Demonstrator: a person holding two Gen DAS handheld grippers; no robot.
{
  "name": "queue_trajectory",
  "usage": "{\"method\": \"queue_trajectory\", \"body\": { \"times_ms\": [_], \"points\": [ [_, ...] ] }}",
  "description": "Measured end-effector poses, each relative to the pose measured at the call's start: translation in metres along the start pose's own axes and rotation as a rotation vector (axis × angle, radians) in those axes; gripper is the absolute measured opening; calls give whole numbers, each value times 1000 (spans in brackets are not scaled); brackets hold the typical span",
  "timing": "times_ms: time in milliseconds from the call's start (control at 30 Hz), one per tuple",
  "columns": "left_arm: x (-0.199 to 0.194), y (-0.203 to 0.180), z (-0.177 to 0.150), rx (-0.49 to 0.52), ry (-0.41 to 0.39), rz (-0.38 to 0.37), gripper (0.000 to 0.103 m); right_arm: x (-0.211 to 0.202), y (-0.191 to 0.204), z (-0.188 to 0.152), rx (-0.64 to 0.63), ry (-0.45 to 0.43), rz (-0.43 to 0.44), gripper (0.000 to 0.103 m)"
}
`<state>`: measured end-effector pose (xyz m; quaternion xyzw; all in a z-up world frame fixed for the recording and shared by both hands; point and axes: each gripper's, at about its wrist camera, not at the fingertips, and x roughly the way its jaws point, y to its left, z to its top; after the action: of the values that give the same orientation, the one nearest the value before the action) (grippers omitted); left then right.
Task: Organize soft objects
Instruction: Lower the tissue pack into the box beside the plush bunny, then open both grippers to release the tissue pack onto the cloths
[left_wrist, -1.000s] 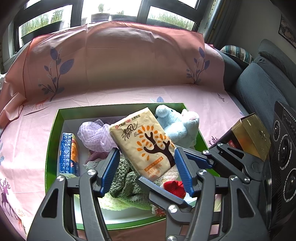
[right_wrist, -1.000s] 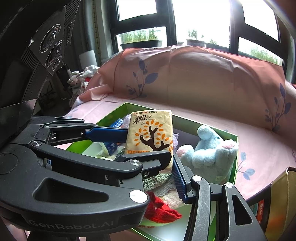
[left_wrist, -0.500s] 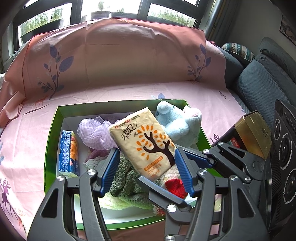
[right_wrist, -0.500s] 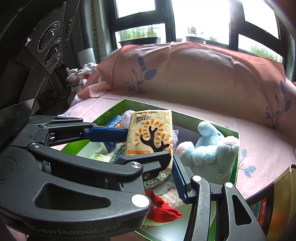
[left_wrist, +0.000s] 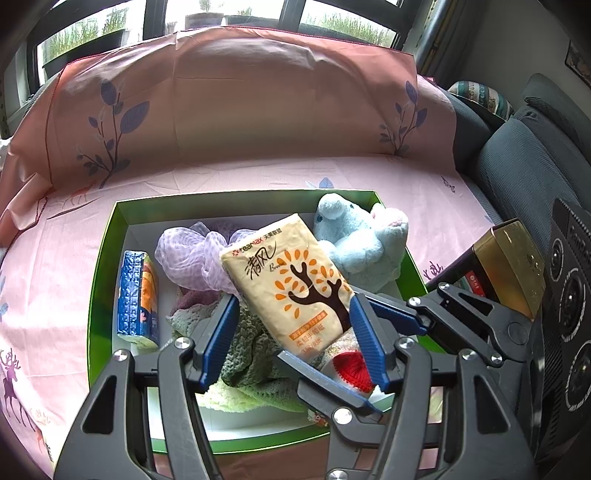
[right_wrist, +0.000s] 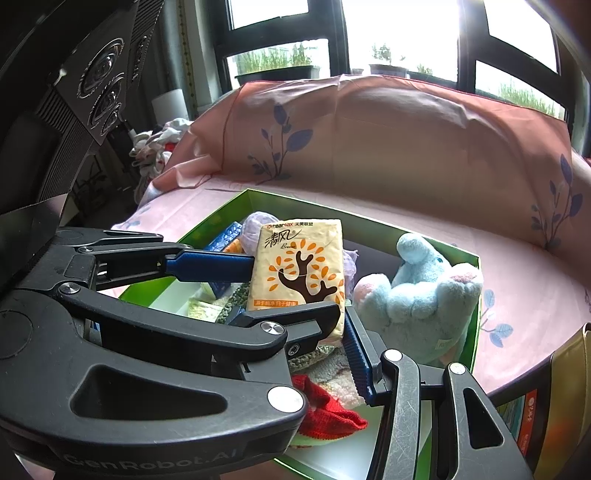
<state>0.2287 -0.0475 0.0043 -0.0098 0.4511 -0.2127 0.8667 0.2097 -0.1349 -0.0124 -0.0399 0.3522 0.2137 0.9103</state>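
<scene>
The tissue pack (left_wrist: 291, 280) stands tilted over the knitted cloths (left_wrist: 251, 350) in the green box (left_wrist: 99, 280), its lower end clamped by the right gripper (right_wrist: 325, 321). The left gripper (left_wrist: 291, 332) brackets it with jaws apart. It looks light, squashy and slick-wrapped; a mid-body hold seems safest.

Each camera sits on a gripper and looks forward and down along its two fingers. The left wrist view looks into the green box (left_wrist: 107, 258) from its near side, very close, so the box fills the middle and the pink sheet (left_wrist: 258, 110) fills the top. The right wrist view looks at the same green box (right_wrist: 476, 295) from further to the side, also close. Both views show the tissue pack (left_wrist: 291, 284) (right_wrist: 299, 273) near the middle and the blue plush toy (left_wrist: 354, 240) (right_wrist: 417, 295) to its right.
</scene>
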Motion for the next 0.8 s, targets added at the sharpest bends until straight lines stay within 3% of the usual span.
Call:
{"method": "queue_trajectory", "body": {
  "times_ms": [367, 500, 800],
  "points": [
    [2, 3, -2, -9, 8, 22, 61, -1, -3, 0, 17, 10, -18, 53],
    [2, 3, -2, -6, 10, 34, 61, -4, -2, 2, 15, 7, -40, 58],
    [-4, 5, -3, -20, -5, 51, 74, -12, -7, 0, 36, 15, -75, 67]
  ]
}}
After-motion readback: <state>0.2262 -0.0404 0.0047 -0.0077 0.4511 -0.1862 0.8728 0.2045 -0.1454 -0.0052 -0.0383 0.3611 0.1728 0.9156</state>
